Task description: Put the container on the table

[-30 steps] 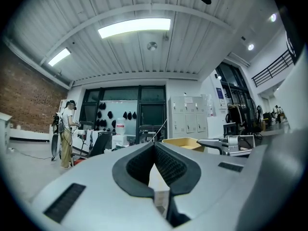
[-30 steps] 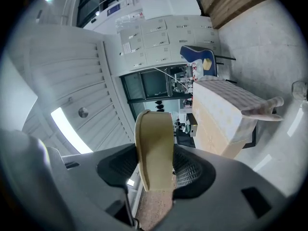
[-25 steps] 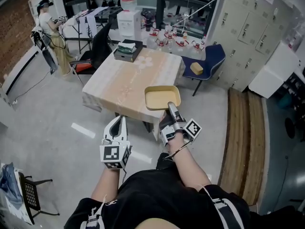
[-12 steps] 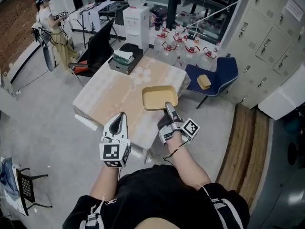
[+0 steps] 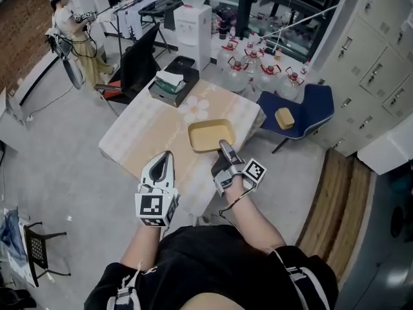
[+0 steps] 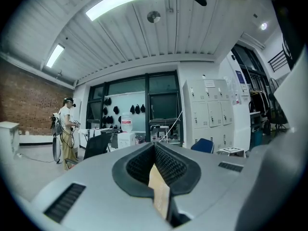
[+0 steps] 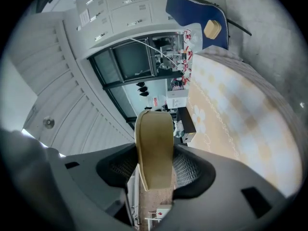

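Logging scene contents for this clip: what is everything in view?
container: one, yellow, held over table's near side
table: one, beige cloth, centre
black tray: one, table's far corner
office chair: one, black, behind table
blue chair: one, right
tan block: one, on blue chair
water jugs: several, red-handled, floor
water dispenser: one, white, back
lockers: grey, right
person: one, far left
left hand-held gripper: shut, empty
right hand-held gripper: gripping container

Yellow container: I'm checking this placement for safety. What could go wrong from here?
The right gripper pinches the shallow yellow container only at its near rim, so it could tilt or slip. It is near the edge of the beige-clothed table; released there, it might slide off.
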A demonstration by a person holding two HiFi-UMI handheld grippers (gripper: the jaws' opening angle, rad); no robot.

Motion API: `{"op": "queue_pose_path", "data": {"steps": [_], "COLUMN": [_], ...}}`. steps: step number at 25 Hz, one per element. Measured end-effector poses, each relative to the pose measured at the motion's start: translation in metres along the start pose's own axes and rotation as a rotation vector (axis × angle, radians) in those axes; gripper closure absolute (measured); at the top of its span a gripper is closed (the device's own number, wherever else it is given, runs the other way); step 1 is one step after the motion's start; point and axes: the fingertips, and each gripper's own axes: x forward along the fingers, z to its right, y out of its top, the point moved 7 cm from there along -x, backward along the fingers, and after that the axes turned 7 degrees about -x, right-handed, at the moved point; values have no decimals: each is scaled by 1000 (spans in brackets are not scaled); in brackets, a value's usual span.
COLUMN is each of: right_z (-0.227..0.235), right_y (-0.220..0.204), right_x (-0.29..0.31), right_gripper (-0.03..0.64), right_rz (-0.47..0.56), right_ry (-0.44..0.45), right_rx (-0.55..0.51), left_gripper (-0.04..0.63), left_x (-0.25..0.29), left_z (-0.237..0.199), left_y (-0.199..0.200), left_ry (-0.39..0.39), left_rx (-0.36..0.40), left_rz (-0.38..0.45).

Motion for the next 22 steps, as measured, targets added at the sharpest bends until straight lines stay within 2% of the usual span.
{"op": "queue_pose_path", "data": {"steps": [8, 13, 18, 22], "right_z": [58, 86, 102, 117], "right_y": [1, -2, -12, -26], "right_x": [44, 63, 86, 101], "right_gripper": [374, 374, 373, 373], "right_rz": [-45, -81, -157, -219], "right_ry": [-132, -203, -244, -265], "right_rx": [35, 10, -22, 4], "left_gripper": [583, 583, 583, 583], "left_x": [23, 26, 21, 14], "left_z": [-27, -45, -63, -77], "left_y": [-8, -14, -21, -26], "left_ry": [18, 47, 93, 133], "left_rx": [-14, -34, -58, -72], "left_rz": [-20, -29, -45, -57]}}
